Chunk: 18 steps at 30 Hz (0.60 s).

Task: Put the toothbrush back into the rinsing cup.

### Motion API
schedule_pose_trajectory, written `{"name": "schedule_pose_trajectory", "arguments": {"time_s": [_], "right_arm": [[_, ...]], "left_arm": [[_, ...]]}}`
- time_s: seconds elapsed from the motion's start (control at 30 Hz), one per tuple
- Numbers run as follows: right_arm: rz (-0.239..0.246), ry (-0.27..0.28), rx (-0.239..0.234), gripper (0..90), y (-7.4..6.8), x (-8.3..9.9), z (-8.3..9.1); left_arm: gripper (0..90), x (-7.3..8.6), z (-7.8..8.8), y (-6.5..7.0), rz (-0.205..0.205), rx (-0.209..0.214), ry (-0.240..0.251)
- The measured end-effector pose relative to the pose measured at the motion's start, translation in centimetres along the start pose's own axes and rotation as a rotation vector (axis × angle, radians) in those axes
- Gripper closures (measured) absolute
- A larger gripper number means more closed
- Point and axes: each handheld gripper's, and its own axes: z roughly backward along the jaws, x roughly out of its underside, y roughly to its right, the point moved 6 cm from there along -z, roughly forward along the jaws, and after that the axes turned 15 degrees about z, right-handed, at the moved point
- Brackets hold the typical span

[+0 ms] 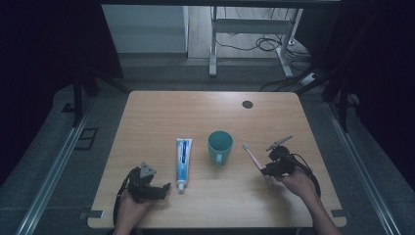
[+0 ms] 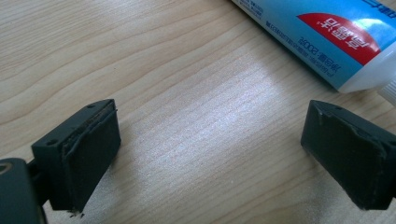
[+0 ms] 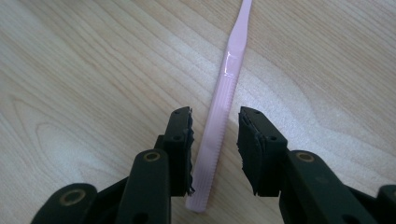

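The tabletop point(image 1: 161, 117) is seen whole from above. A toothpaste tube point(image 1: 183, 158) is laid left of a teal cup point(image 1: 219, 146); in the left gripper view its cap is cut off at the edge. The pink toothbrush point(image 3: 223, 103) is laid flat right of the cup, its head cropped in the right gripper view. The left gripper point(image 2: 210, 158) is held wide open over bare wood. The right gripper point(image 3: 215, 154) is parted narrowly astride the handle, the pads seemingly clear of it.
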Motion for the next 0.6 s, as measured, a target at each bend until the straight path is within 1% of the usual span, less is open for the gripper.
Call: {"name": "schedule_pose_trajectory", "arguments": {"time_s": [0.27, 0.4, 0.6], "right_arm": [[-0.006, -0.104, -0.015, 66.2, 0.6, -1.5, -0.7], [-0.018, -0.159, -0.019, 67.5, 1.0, -2.1, -1.1], [-0.023, -0.208, -0.04, 67.8, 1.3, -3.0, -1.5]], "left_arm": [[4.9, 0.0, 0.0, 0.0, 0.0, 0.0, 0.0], [4.9, 0.0, 0.0, 0.0, 0.0, 0.0, 0.0], [4.9, 0.0, 0.0, 0.0, 0.0, 0.0, 0.0]]}}
